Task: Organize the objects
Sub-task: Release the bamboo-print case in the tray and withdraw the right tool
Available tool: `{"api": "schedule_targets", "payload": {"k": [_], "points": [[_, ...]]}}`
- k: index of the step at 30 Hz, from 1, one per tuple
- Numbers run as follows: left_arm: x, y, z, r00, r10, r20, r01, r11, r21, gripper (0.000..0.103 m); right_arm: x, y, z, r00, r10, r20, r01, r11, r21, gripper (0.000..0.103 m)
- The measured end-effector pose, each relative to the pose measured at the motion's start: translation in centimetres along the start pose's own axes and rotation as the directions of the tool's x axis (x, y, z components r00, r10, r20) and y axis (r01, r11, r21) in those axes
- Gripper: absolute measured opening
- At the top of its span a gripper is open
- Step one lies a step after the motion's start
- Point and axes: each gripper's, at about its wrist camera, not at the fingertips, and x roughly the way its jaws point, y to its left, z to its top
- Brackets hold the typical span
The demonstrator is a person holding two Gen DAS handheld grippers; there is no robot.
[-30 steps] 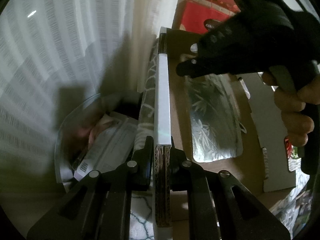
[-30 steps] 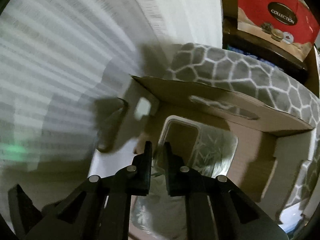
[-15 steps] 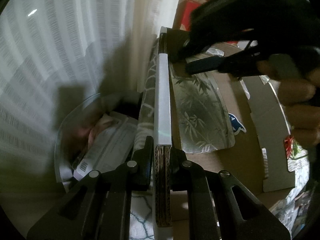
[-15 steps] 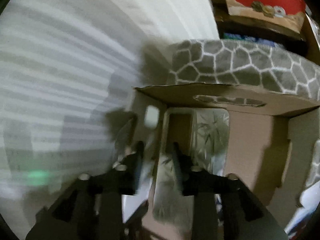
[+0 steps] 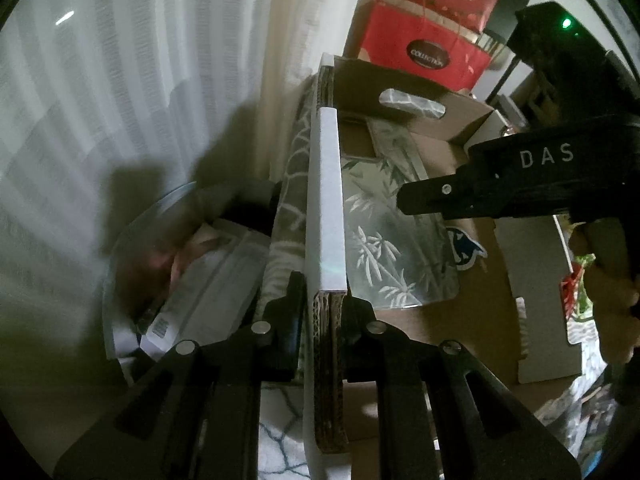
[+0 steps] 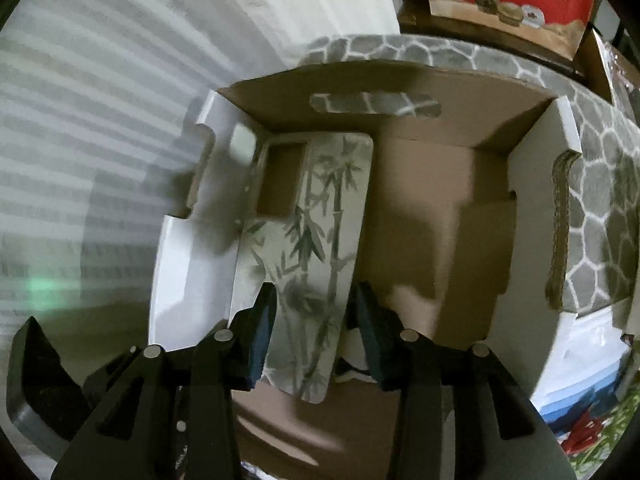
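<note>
An open cardboard box [image 6: 460, 176] sits on a grey honeycomb-patterned rug [image 6: 596, 208]. A flat bamboo-print board with a handle cut-out [image 6: 316, 216] lies inside, against the box's left wall. My left gripper [image 5: 323, 300] is shut on the box's left wall [image 5: 326, 208], pinching its top edge. My right gripper [image 6: 314, 316] is open above the board's near end, its fingers apart on either side of it. In the left wrist view the board [image 5: 384, 236] lies on the box floor and the right gripper [image 5: 440, 196] hovers over it.
A white curtain [image 5: 160, 80] hangs on the left. A clear bin with papers [image 5: 180, 280] stands outside the box's left wall. A red "Collection" box [image 5: 424, 52] stands behind. A blue sticker [image 5: 464, 244] lies on the box floor.
My right gripper opened, let go of the board and drew back toward the box's near side. The board dropped flat against the left wall. My left gripper kept still.
</note>
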Motion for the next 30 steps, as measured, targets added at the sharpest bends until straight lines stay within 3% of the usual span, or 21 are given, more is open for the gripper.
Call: {"api": "schedule_targets", "payload": {"k": [4,8,14,18,26,30], "points": [[-0.4,-0.6,-0.4,1.000,0.006,-0.002,-0.006,1.000,0.003,0.013,0.0,0.0,-0.3,1.000,0.020,0.000,-0.020,1.000,0.002,0.051],[-0.6,-0.5,-0.4,1.000,-0.015,-0.006,0.015,1.000,-0.018,0.014,-0.4,-0.6,-0.4,0.999,0.044,0.010,-0.044,0.999,0.006,0.044],[-2.7,0.8,0.2,0.997,-0.056,0.045,0.059,0.995,-0.076,0.030,-1.1,0.0,-1.3,1.000,-0.001,0.025,0.002,1.000,-0.029,0.044],[-2.5,0.5,0.3,0.991,-0.134,0.022,0.135,0.988,-0.070,0.030,-0.6,-0.4,-1.8,0.999,0.032,-0.005,-0.032,0.999,-0.013,0.043],[-2.4,-0.3,0.0,0.994,-0.105,0.011,0.105,0.994,-0.030,0.031,-0.4,-0.5,-1.8,0.998,0.067,0.003,-0.067,0.998,0.010,0.044],[-2.0,-1.0,-0.5,0.998,-0.056,-0.003,0.056,0.998,0.006,0.031,-1.0,-0.6,-1.9,0.999,0.042,0.023,-0.042,0.999,-0.005,0.043]]}}
